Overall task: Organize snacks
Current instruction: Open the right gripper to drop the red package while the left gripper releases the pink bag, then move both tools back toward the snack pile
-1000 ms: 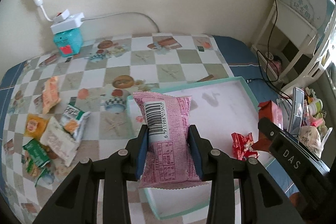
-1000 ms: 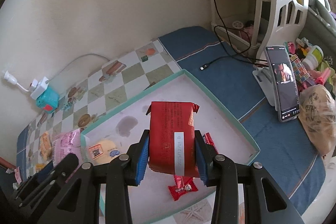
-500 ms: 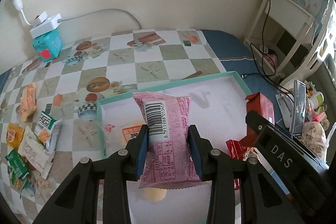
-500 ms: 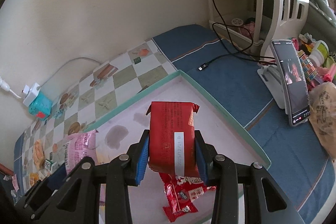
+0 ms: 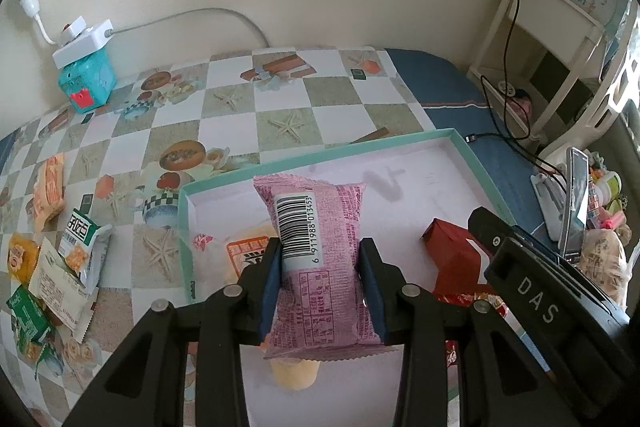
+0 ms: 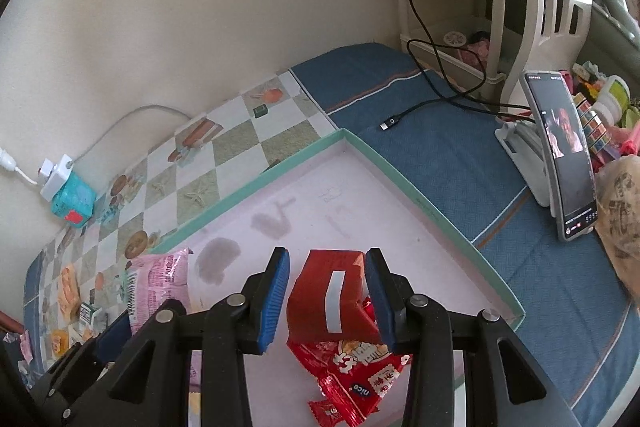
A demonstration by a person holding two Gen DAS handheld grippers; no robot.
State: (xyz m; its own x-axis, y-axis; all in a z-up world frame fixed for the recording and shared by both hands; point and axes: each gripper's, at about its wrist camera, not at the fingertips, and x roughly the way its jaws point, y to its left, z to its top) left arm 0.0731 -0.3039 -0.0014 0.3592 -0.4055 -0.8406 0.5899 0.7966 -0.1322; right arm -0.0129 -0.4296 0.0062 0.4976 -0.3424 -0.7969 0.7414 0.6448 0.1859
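Pink foil snack packet with a white barcode label (image 5: 316, 259): clamped upright between the blue pads of the left gripper (image 5: 320, 243), both pads pressed flat against its sides. Suspended over the near left part of the teal-rimmed shallow tray with the pale pink floor (image 5: 400, 143), directly above a yellow-and-orange packet (image 5: 248, 259) lying on the tray floor.

Red block-shaped packet with a white strip (image 6: 332, 295): positioned between the pads of the right gripper (image 6: 327, 253), tilted, lower edge resting on a red printed wrapper (image 6: 360, 359) inside the tray, towards the tray's near side. Right gripper released: tray floor visible between the left-hand pad and the packet. Contact at the other pad not determinable.

Count, inside the tray:
- one yellow-and-orange packet
- one red block-shaped packet
- one red printed wrapper
- one small red sweet (image 6: 326, 407)

Over the tray: one pink packet.

Left of the tray, on the checked tablecloth (image 5: 240, 99): at least five loose snack packets (image 5: 82, 239), well apart from both grippers.

Grippers: two. Trays: one.
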